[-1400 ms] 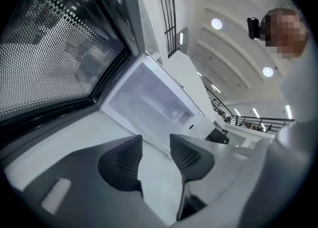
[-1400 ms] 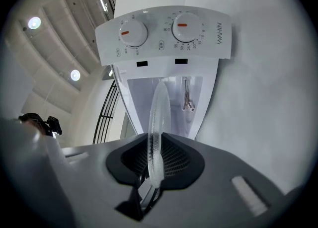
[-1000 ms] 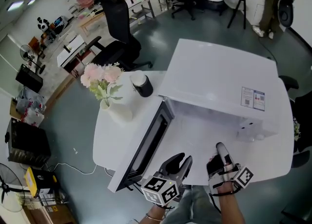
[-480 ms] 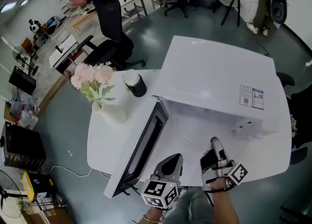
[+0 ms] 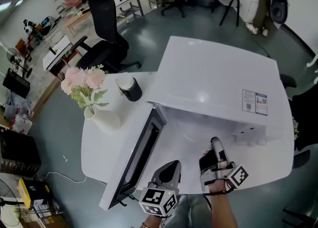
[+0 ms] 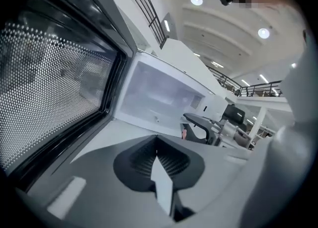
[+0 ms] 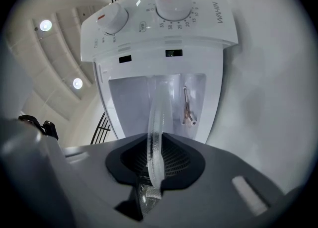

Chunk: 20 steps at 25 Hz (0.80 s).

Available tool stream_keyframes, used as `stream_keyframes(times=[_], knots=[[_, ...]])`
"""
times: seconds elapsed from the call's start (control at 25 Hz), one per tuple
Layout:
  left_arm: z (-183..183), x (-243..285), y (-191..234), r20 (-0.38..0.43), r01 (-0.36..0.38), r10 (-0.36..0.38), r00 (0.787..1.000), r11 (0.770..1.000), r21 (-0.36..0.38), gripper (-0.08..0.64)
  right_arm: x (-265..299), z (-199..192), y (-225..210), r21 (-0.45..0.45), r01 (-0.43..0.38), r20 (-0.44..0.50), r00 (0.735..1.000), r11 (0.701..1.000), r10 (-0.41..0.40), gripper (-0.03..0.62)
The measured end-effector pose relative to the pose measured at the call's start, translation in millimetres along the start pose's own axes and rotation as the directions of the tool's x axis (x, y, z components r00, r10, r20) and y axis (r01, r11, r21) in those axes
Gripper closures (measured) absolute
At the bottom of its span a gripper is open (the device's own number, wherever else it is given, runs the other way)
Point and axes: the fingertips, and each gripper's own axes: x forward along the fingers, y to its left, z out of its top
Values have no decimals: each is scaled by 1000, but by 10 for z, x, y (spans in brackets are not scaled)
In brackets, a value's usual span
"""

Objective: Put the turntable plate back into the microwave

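Observation:
The white microwave (image 5: 218, 73) stands on a white table with its door (image 5: 136, 155) swung open to the left. My right gripper (image 5: 213, 148) is at the mouth of the cavity, shut on the rim of the clear glass turntable plate (image 7: 160, 113). The plate shows edge-on between the pads, and the jaws are opening slightly. In the right gripper view (image 7: 155, 158) the control panel (image 7: 159, 13) and the cavity lie straight ahead. My left gripper (image 5: 169, 168) is shut on nothing beside the door's inner face (image 6: 54, 83). In the left gripper view (image 6: 158, 158) the cavity (image 6: 159, 95) shows ahead.
A vase of pink flowers (image 5: 82, 85) and a black-and-white cup (image 5: 130, 89) stand on the table (image 5: 99, 137) left of the microwave. The open door juts toward the table's front edge. A black office chair (image 5: 102, 23) stands beyond the table.
My left gripper's jaws have closed with nothing between them. The right gripper has edged a little toward the cavity, still gripping the plate.

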Motion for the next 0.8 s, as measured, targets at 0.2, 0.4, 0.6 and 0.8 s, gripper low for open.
stream_keyframes(times=[0.2,0.4,0.6,0.8], knots=[[-9,52,-13,0,-1,1,1000,1000,-4,560,51,83,-33,2,10,21,1000,1000,-10,531],[11,104,65,12,-6,6,1000,1000,-12,560,145,98,-114,13,11,40,999,1000,-12,529],[36,152,76,17,-6,6,1000,1000,-14,560,238,151,-152,18,10,54,998,1000,-11,529],[36,203,100,17,-16,16,1000,1000,-10,560,337,196,-176,22,11,67,998,1000,-13,529]])
